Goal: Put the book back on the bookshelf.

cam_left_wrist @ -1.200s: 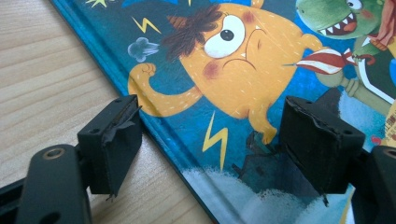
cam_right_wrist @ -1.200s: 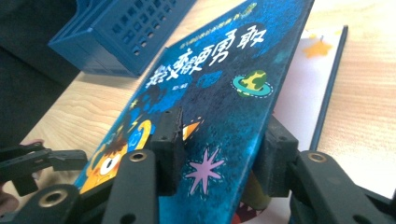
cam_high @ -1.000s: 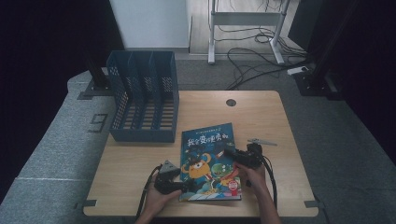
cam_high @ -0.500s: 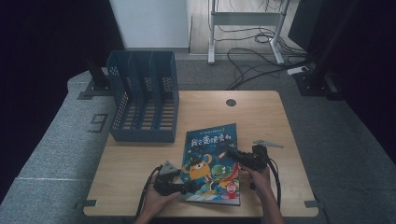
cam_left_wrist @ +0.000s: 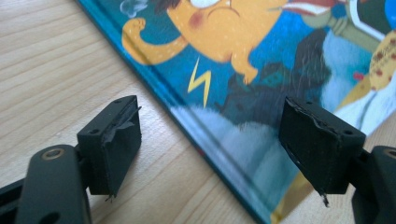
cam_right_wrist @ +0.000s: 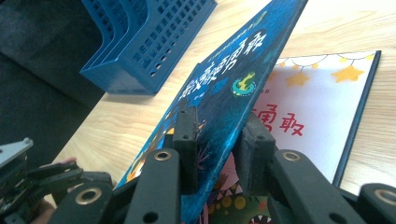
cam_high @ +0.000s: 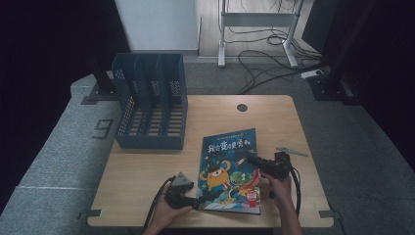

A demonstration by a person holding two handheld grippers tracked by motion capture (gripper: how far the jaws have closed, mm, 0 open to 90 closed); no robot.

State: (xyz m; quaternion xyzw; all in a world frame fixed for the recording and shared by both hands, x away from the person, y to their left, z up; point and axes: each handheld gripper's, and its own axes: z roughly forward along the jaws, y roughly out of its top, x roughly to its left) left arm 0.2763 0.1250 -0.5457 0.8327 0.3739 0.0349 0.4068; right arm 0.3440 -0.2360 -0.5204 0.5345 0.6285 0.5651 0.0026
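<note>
A blue picture book (cam_high: 227, 166) with cartoon monsters lies on the wooden table (cam_high: 147, 166). My right gripper (cam_high: 249, 157) reaches in from the book's right edge. Its jaws have just been closing on the front cover (cam_right_wrist: 233, 70), and my right gripper (cam_right_wrist: 219, 135) is now shut on it. The cover is tilted up off the white first page (cam_right_wrist: 317, 107). At the book's lower left corner, my left gripper (cam_high: 208, 196) is low over the table. In its own view my left gripper (cam_left_wrist: 210, 140) stands open, one jaw over the wood and one over the cover, astride the spine edge.
A blue three-slot file holder (cam_high: 149, 107) stands at the table's back left, also seen in the right gripper view (cam_right_wrist: 144, 42). A round cable hole (cam_high: 242, 107) sits near the far edge. Bare wood lies between the holder and the book.
My right hand has shifted slightly to the right along the book. The left hand has stayed in place.
</note>
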